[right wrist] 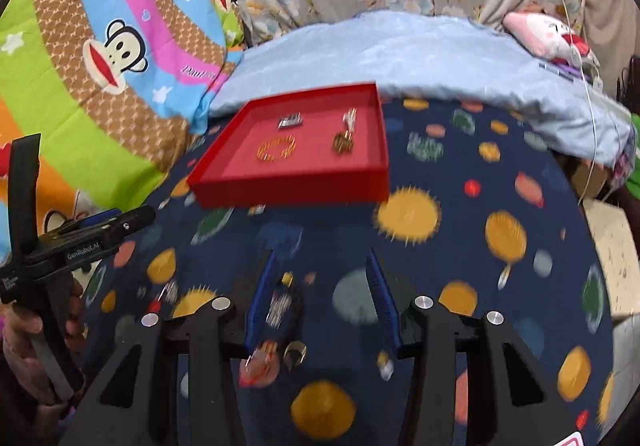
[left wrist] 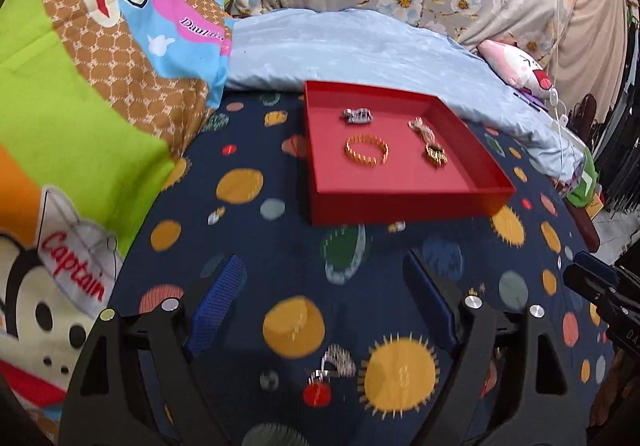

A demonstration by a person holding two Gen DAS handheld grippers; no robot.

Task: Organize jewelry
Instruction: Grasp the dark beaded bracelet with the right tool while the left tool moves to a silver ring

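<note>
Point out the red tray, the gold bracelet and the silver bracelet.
red tray (left wrist: 400, 202): left wrist view, on its near outer wall.
gold bracelet (left wrist: 349, 155): left wrist view, on the ring's left links.
silver bracelet (left wrist: 357, 115): left wrist view, on its bunched middle.

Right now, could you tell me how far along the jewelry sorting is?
Done: a gold bracelet, a silver piece and a beaded piece lie in the red tray. In hand: nothing; the left hand-held gripper and right hand-held gripper are open. Left: small pieces on the navy spread.
</note>
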